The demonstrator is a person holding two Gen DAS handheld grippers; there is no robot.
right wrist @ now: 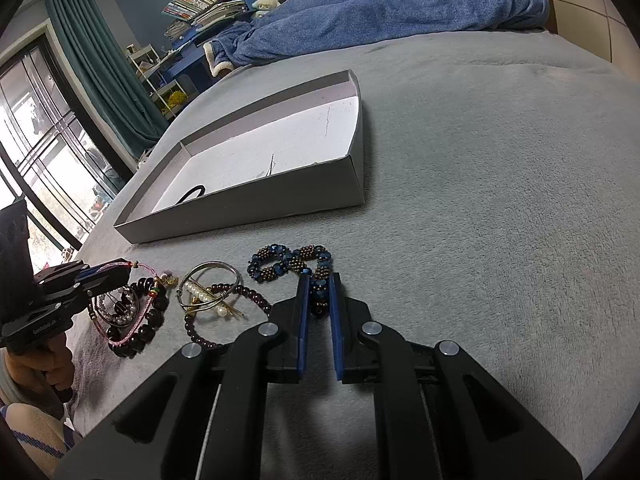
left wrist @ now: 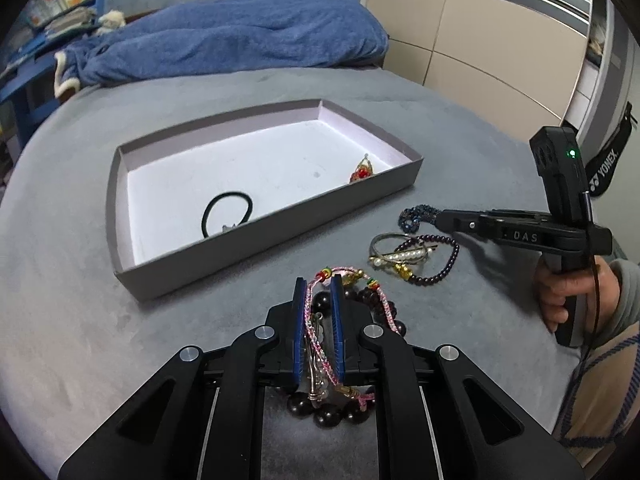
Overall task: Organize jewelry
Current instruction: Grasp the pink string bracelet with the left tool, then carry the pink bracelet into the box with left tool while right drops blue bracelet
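A grey shallow box (left wrist: 256, 240) (right wrist: 280, 196) lies on the bed with a black hair tie (left wrist: 228, 214) and a red-gold ornament (left wrist: 362, 170) inside. My left gripper (left wrist: 319, 284) (right wrist: 120, 270) is shut on a pink braided bracelet (left wrist: 316, 320) lying over a dark round-bead bracelet (left wrist: 328, 414) (right wrist: 136, 320). My right gripper (right wrist: 319, 280) (left wrist: 438, 218) is shut on a blue and bronze beaded bracelet (right wrist: 288, 262) (left wrist: 416, 216). Between them lies a heap: a silver bangle (right wrist: 212, 280), a pearl pin (left wrist: 404, 256) and a dark purple bead string (left wrist: 444, 264).
A blue blanket (left wrist: 224, 36) (right wrist: 380, 4) is piled at the far end of the grey bed cover (left wrist: 80, 320). A wardrobe (left wrist: 480, 32) stands to the right. Shelves with books (right wrist: 204, 0) and a window (right wrist: 40, 152) are to the left.
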